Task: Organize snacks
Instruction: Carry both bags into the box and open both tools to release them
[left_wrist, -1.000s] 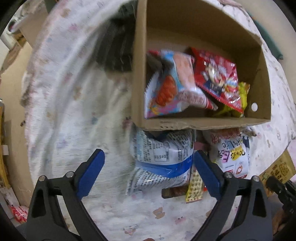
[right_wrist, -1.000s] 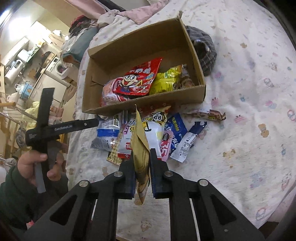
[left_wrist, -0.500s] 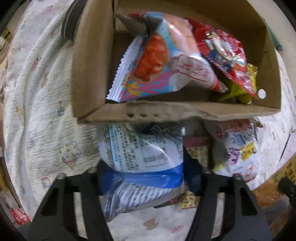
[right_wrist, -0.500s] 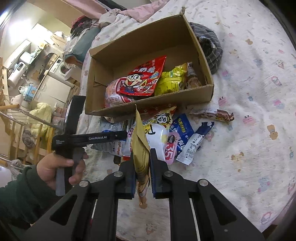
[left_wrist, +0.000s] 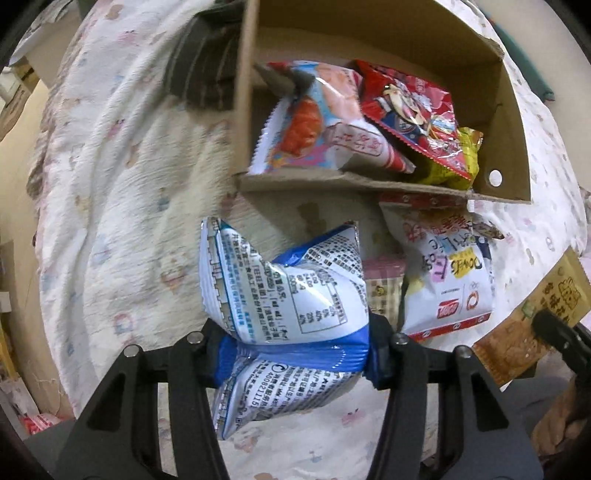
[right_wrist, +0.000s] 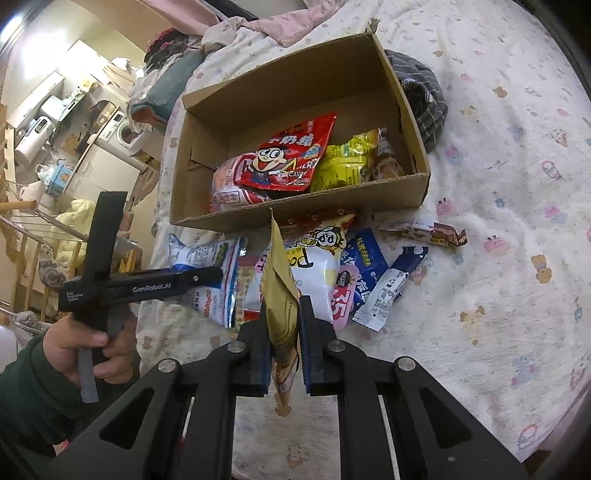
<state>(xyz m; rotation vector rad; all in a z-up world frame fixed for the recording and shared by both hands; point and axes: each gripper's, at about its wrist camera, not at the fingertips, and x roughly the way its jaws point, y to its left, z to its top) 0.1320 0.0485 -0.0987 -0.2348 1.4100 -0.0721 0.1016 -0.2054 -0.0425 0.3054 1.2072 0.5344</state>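
Observation:
A blue-and-white snack bag (left_wrist: 284, 306) sits between the pads of my left gripper (left_wrist: 295, 354), whose jaws are closing and pinch the bag's middle inward. It is just in front of the open cardboard box (left_wrist: 243, 92). The box (right_wrist: 295, 210) holds a red bag (right_wrist: 288, 158), a yellow bag (right_wrist: 343, 162) and a pink-and-orange bag (left_wrist: 314, 125). My right gripper (right_wrist: 282, 332) is shut on a thin yellow-brown packet (right_wrist: 280, 295), held upright on edge in front of the box. In the right wrist view a hand (right_wrist: 99, 354) holds the left gripper (right_wrist: 207, 275) over the blue-and-white bag (right_wrist: 207, 258).
Loose snacks lie before the box on the patterned bedspread (right_wrist: 498, 184): a white chip bag (right_wrist: 317, 266), blue bars (right_wrist: 364, 266) and a brown wrapped bar (right_wrist: 436, 234). A dark plaid cloth (right_wrist: 424, 103) lies beside the box. Appliances and clutter stand beyond the bed at the left.
My left gripper came down over the blue-and-white bag and its fingers closed in from wide apart until they pinch it. The right gripper kept still with its packet.

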